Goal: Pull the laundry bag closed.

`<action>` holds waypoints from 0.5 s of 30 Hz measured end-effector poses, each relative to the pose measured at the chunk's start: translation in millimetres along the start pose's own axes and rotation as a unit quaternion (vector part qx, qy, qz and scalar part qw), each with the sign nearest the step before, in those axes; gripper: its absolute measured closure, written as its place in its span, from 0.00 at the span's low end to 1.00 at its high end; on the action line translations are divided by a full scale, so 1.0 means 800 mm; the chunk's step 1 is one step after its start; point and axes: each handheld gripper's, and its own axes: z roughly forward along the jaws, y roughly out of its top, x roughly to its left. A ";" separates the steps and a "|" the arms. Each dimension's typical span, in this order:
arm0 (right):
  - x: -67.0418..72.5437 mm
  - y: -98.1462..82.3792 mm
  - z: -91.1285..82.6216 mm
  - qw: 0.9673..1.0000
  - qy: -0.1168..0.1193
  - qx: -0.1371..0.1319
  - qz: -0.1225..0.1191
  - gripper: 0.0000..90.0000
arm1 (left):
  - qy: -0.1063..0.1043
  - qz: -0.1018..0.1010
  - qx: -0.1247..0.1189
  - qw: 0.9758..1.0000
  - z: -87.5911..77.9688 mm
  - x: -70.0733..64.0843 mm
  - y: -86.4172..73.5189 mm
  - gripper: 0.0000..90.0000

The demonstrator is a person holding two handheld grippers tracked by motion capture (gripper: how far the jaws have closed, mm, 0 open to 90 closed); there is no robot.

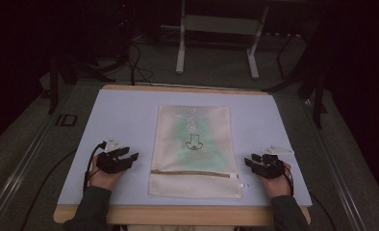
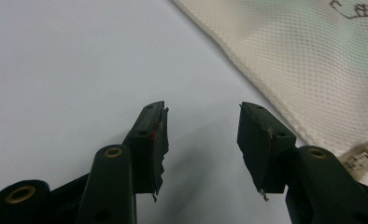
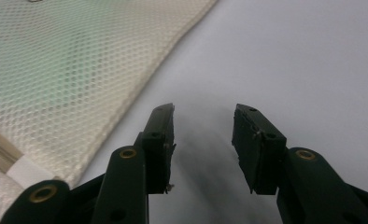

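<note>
**Mesh bag flat on mat, both grippers apart beside it**

The mesh bag (image 1: 195,149) lies flat in the middle of the pale mat (image 1: 125,115), long side running away from the person. It's cream netting w/ a greenish tint inside and a small dark drawing (image 1: 194,142) near its centre. A zipper (image 1: 192,173) runs across the near end, its pull (image 1: 233,176) at the bag's right edge, so the zip looks closed.

The left gripper (image 1: 130,156) rests on the mat just left of the bag, not touching it, held in the person's left hand (image 1: 103,175). Its jaws stand wide apart w/ nothing between them; in the left gripper view (image 2: 201,140) bare mat shows in the gap and the bag's edge (image 2: 289,65) passes off to the right.

The right gripper (image 1: 252,161) sits just right of the bag, near the zipper end, in the right hand (image 1: 276,183). Jaws also apart and empty (image 3: 203,140); netting (image 3: 70,70) lies to the left in that view.

The mat covers a wooden table (image 1: 187,214); grey floor (image 1: 29,144) around it.
</note>
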 end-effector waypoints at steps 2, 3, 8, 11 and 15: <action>0.005 0.002 0.001 1.000 0.005 0.002 -0.007 0.65 | -0.004 0.003 0.003 1.000 0.001 -0.001 0.000 0.57; 0.005 0.002 0.001 1.000 0.005 0.002 -0.007 0.65 | -0.004 0.003 0.003 1.000 0.001 -0.001 0.000 0.57; 0.021 0.011 0.001 0.999 0.018 0.000 -0.032 0.65 | -0.022 0.012 0.006 1.000 0.001 -0.004 -0.001 0.57; 0.026 0.015 0.002 0.999 0.026 0.003 -0.041 0.65 | -0.029 0.021 0.006 0.999 -0.001 -0.008 0.000 0.57; 0.038 0.022 0.006 0.997 0.041 0.008 -0.065 0.65 | -0.040 0.032 0.002 0.999 -0.003 -0.014 0.002 0.58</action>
